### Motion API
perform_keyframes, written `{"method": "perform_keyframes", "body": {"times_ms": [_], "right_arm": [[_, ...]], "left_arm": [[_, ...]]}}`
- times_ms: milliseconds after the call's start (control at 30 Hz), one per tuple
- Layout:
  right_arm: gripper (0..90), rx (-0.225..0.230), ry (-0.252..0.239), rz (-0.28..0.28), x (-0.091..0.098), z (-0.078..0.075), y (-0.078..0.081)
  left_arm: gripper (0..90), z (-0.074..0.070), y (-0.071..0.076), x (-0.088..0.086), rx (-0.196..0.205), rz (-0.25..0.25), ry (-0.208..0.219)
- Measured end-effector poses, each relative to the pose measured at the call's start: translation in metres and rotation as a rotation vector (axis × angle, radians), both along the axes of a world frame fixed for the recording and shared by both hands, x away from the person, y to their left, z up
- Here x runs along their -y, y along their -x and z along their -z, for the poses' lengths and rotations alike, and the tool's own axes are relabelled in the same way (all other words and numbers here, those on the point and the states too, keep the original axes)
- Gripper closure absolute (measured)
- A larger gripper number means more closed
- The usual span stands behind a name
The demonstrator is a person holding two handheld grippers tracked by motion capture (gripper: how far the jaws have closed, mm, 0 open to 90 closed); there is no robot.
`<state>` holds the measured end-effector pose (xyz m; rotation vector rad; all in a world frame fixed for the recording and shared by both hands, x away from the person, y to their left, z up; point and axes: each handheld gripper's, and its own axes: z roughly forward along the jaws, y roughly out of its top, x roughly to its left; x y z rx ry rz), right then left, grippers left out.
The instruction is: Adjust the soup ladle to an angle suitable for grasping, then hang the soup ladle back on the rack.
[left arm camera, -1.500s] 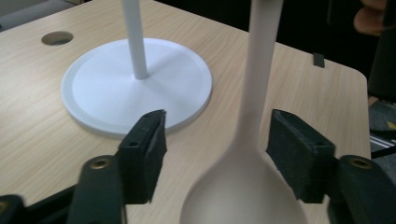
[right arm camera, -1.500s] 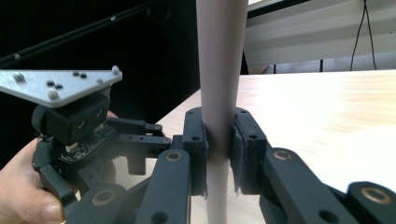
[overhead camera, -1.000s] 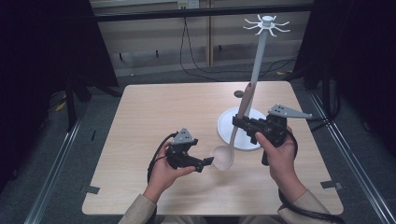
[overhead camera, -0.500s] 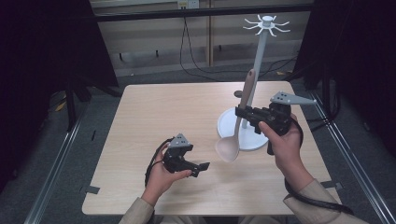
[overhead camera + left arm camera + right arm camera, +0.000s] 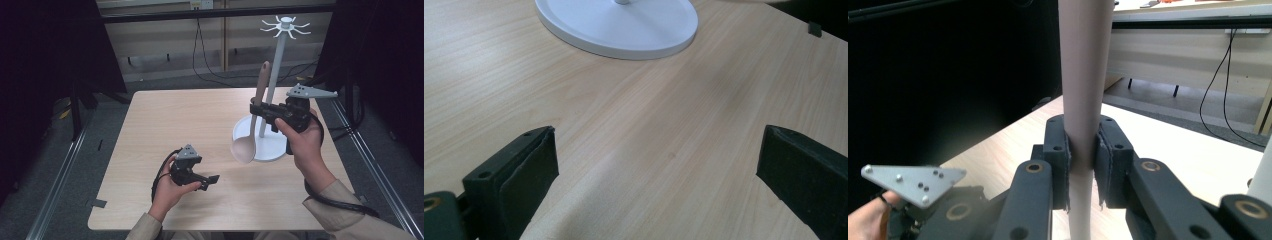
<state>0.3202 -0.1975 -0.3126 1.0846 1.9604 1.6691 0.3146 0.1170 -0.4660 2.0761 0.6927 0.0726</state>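
while the right tongs clamp the wooden spoon upright mid-handle, right of centre beside the hook stand, the left tongs gape empty over the desk.

The high view looks forward and down on the table; both gripper views sit close, the left one sharing the white base at 12 o'clock.

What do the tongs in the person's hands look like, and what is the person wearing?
Both tongs, the left gripper and the right gripper, are black, with blocky jaws lined with dark pads and round brass-coloured pins at the joints. Each carries a grey three-cornered plate with small screws on top. A black cable trails from the right one. The person wears beige long sleeves.
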Motion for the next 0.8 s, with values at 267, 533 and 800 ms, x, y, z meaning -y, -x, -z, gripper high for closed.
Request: {"method": "perform_keyframes", "body": {"times_ms": [267,533,800], "right_arm": [[78.0,0.013,-0.002,-0.012,-0.002,-0.012,-0.009],[78.0,0.015,-0.002,-0.007,0.000,-0.022,-0.014],[78.0,0.018,-0.009,-0.013,0.004,-0.026,-0.016]], "left_arm": [[2.8,0.001,0.000,-0.002,0.021,0.023,-0.017],[2.8,0.003,0.003,-0.008,0.020,0.024,-0.035],[2.8,0.004,0.004,-0.007,0.019,0.022,-0.041]]}}
